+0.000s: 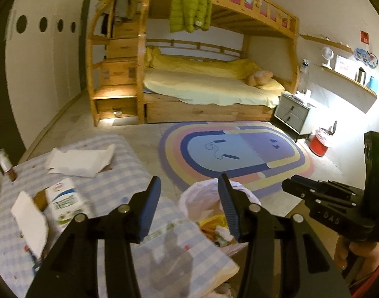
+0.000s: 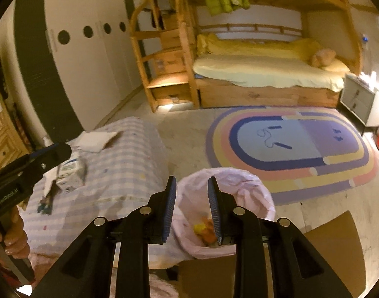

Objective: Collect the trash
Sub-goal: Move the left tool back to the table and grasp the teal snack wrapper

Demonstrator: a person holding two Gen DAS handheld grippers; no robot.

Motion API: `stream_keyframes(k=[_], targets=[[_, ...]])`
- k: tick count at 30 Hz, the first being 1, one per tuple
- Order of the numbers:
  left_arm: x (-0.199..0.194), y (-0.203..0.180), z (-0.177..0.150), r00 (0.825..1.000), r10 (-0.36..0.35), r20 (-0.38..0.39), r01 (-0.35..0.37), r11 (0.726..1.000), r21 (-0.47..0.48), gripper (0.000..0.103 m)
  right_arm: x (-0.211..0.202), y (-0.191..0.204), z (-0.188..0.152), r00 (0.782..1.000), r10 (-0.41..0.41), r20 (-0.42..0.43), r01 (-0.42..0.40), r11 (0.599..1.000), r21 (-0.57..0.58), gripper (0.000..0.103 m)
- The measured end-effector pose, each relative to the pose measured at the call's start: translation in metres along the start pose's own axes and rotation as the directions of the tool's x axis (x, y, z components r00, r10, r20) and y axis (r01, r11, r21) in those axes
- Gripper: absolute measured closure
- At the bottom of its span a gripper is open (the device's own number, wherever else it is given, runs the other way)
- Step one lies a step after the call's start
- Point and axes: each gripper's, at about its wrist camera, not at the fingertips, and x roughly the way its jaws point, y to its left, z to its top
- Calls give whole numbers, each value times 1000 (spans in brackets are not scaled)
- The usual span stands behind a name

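Both claws sit closest to the lenses and both are empty: left gripper (image 1: 189, 206) has its jaws roughly half apart with nothing between the pads, right gripper (image 2: 192, 211) has a narrower gap, also holding nothing. Right gripper hovers directly over the trash bin (image 2: 254, 193), a pink-lined bin on the floor with yellow and orange scraps already at the bottom. Using that bin as reference: the checked table (image 1: 130, 164) stands just left of it, edge nearly touching the liner. Remaining trash is on that table, left of the bin: milk carton (image 1: 65, 198) nearest, white card (image 1: 30, 223) just beside the carton on the far side from the bin, crumpled white paper (image 1: 82, 161) further back, and a can (image 1: 6, 166) at the far-left corner. Beyond the bin lies the oval rug (image 1: 239, 154), then the bunk bed (image 1: 214, 84); a red bucket (image 1: 321, 144) sits well to the right of the bin. My read: a drop is done, next pick is likely the carton. Risks: frames are motion-blurred, so a fast approach could clip the carton and knock it off the table; thin paper may slip from the pads; the loose liner rim could snag a finger and tip the bin.
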Motion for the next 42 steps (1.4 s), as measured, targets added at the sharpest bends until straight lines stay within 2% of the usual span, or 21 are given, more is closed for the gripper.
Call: stream_keyframes(k=[3, 11, 17, 19, 20, 24, 28, 31, 37, 39, 42], targets=[[-20, 18, -8, 1000, 24, 11, -24, 999, -38, 56, -1, 20, 1, 1000, 31, -2, -31, 999, -35, 75], [-70, 75, -36, 980, 195, 31, -192, 977, -94, 52, 6, 83, -2, 992, 123, -27, -126, 983, -135, 73], [-98, 126, -66, 942, 336, -1, -332, 930, -156, 45, 16, 130, -9, 982, 182, -57, -190, 960, -205, 56], [-106, 140, -76, 929, 369, -15, -366, 912, -184, 42, 22, 147, -11, 978, 198, -65, -208, 950, -231, 46], [-110, 148, -82, 921, 388, -23, -384, 901, -200, 39, 26, 155, -12, 976, 206, -75, -219, 945, -244, 43], [-118, 180, -99, 890, 450, -68, -453, 859, -240, 34, 43, 179, -15, 967, 227, -116, -251, 929, -270, 40], [-119, 195, -109, 876, 475, -87, -480, 839, -256, 34, 58, 205, -17, 960, 240, -144, -274, 912, -306, 40], [-111, 199, -117, 879, 463, -111, -476, 845, -243, 34, 65, 214, -19, 958, 243, -151, -280, 907, -315, 40], [-85, 192, -125, 914, 375, -155, -404, 879, -254, 34, 73, 212, -20, 958, 233, -165, -275, 910, -312, 40], [-73, 191, -125, 919, 356, -169, -390, 885, -255, 38, 75, 208, -21, 958, 230, -169, -272, 913, -302, 40], [-60, 194, -127, 927, 318, -199, -364, 890, -273, 52, 76, 202, -21, 958, 229, -171, -271, 918, -291, 40]])
